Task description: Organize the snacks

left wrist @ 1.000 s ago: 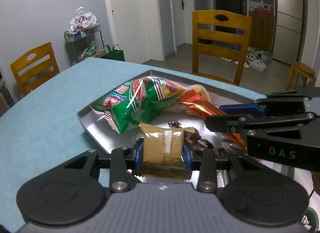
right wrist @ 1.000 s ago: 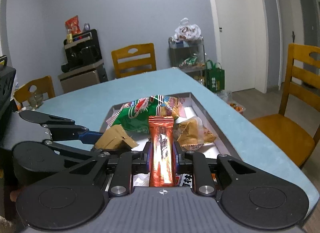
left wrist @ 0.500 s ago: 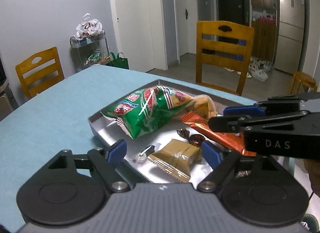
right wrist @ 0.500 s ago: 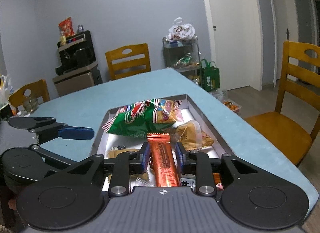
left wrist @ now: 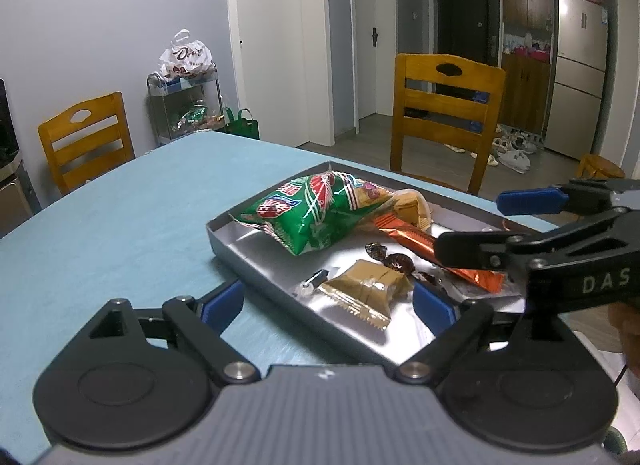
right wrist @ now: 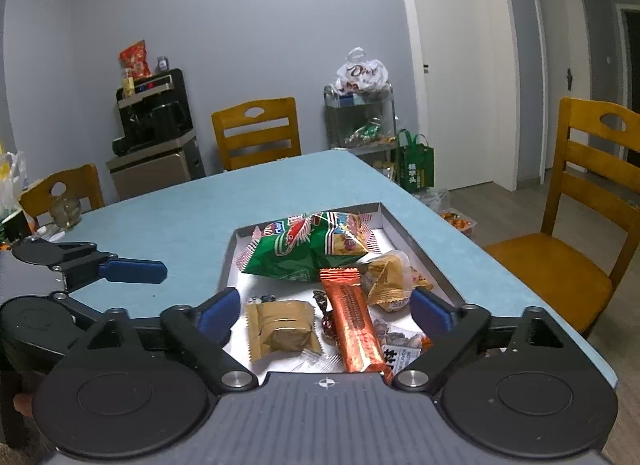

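A shallow grey tray is seen on the blue table, near its right edge. Inside it lie a puffed green snack bag at the far end, a shiny orange bar lengthwise in the middle, a tan foil packet to its left, a pale wrapped pastry to its right, and dark twisted candies between. The left gripper is spread wide, having just been opening; the tan packet lies flat and untouched between the pads. The right gripper has likewise just been opening, with the orange bar lying loose. Wooden chairs, a wire cart and grey walls are noted behind.
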Tool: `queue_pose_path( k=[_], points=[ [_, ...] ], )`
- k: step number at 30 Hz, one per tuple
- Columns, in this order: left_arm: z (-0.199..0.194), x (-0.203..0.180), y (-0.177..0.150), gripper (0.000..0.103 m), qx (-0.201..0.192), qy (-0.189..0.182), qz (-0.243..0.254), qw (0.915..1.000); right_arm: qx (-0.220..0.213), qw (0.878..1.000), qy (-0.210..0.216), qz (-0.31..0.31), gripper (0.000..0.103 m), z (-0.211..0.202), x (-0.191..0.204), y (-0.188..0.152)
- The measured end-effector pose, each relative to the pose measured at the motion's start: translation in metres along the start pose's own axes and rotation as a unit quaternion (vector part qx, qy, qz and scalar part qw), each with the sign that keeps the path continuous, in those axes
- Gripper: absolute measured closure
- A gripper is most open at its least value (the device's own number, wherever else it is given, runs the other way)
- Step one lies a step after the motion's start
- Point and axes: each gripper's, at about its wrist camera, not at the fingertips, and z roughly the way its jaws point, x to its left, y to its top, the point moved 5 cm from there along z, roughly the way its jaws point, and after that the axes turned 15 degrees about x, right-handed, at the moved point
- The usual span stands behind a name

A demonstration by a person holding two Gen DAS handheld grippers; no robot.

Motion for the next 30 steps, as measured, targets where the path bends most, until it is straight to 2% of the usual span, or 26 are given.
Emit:
queue_pose_path(
  k=[3,9,13,15,18,21,30],
  points=[
    [-0.014,0.005,-0.008,0.005,-0.009,0.003,0.001,1.0000,-0.001,1.000,-0.004,0.006,0.000,-0.008,0.004,-0.004],
    [-0.028,0.016,-0.032,0.004,0.009,-0.007,-0.008,0.9999,0.011,0.999,-0.036,0.010,0.000,-0.024,0.015,-0.026],
    [-0.032,0.015,-0.050,0.004,0.016,-0.001,0.010,0.9998,0.012,0.998,-0.052,0.032,0.000,-0.035,0.021,-0.043],
    [-0.032,0.014,-0.057,0.004,0.021,-0.001,0.017,0.9996,0.029,0.997,-0.060,0.046,0.000,-0.037,0.025,-0.053],
    [-0.031,0.009,-0.068,0.004,0.026,0.003,0.032,0.9992,0.033,0.996,-0.062,0.053,0.000,-0.037,0.031,-0.068],
    [-0.028,0.002,-0.077,0.004,0.032,0.003,0.049,0.9983,0.055,0.995,-0.062,0.059,0.000,-0.030,0.035,-0.080],
    [-0.008,-0.009,-0.090,0.004,0.070,-0.004,0.071,0.9950,0.079,0.994,-0.058,0.045,0.000,-0.019,0.049,-0.093]
  ],
)
